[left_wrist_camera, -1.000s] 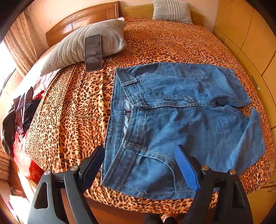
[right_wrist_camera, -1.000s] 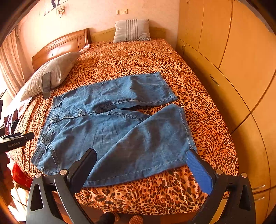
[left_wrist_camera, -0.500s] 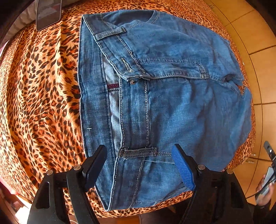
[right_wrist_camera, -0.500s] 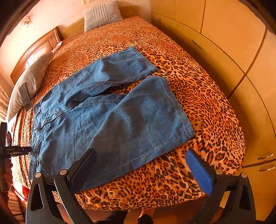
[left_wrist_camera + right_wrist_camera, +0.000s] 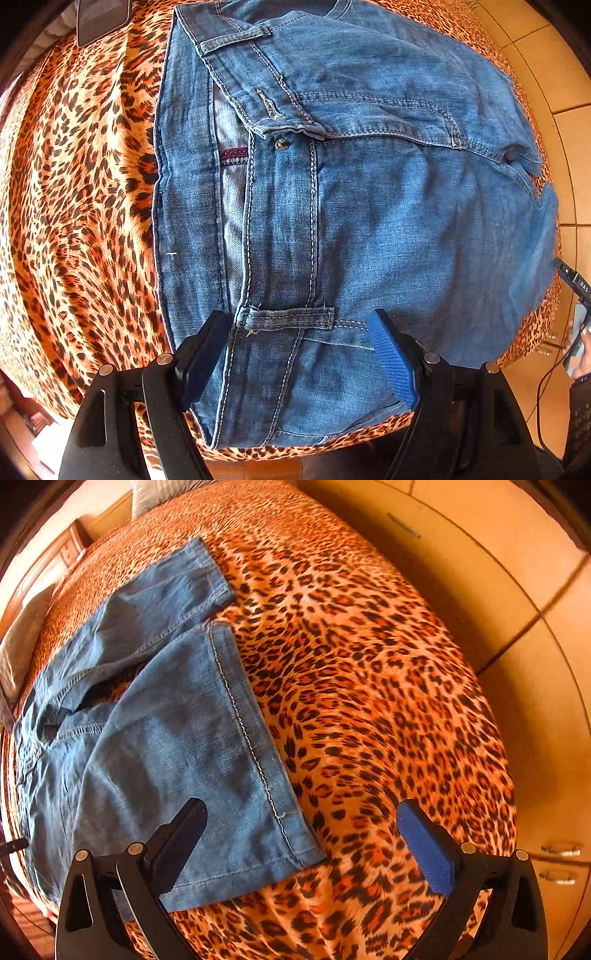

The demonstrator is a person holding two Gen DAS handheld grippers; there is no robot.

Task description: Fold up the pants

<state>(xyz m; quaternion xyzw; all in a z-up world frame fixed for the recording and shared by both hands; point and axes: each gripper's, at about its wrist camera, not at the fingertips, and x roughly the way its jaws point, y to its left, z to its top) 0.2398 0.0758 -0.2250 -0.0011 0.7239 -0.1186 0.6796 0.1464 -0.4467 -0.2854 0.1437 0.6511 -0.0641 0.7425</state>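
Observation:
Blue denim shorts (image 5: pixel 369 206) lie spread flat on a leopard-print bed (image 5: pixel 81 229), fly open, waistband to the left. My left gripper (image 5: pixel 299 354) is open, low over the near waistband corner, its fingers either side of a belt loop (image 5: pixel 291 317). In the right wrist view the shorts (image 5: pixel 155 746) show their two legs. My right gripper (image 5: pixel 301 845) is open, hovering over the near leg's hem corner (image 5: pixel 295 849), the left finger over denim, the right finger over bare bedcover.
A dark phone (image 5: pixel 101 18) lies on the bed beyond the waistband. Wooden wardrobe doors (image 5: pixel 498 590) run close along the bed's right side. A pillow (image 5: pixel 18 650) and the headboard sit at the far end. The bed's near edge (image 5: pixel 332 930) is just below my grippers.
Both grippers have moved down and forward toward the shorts. The left closed in on the waistband corner, the right on the near leg's hem. Both stay open.

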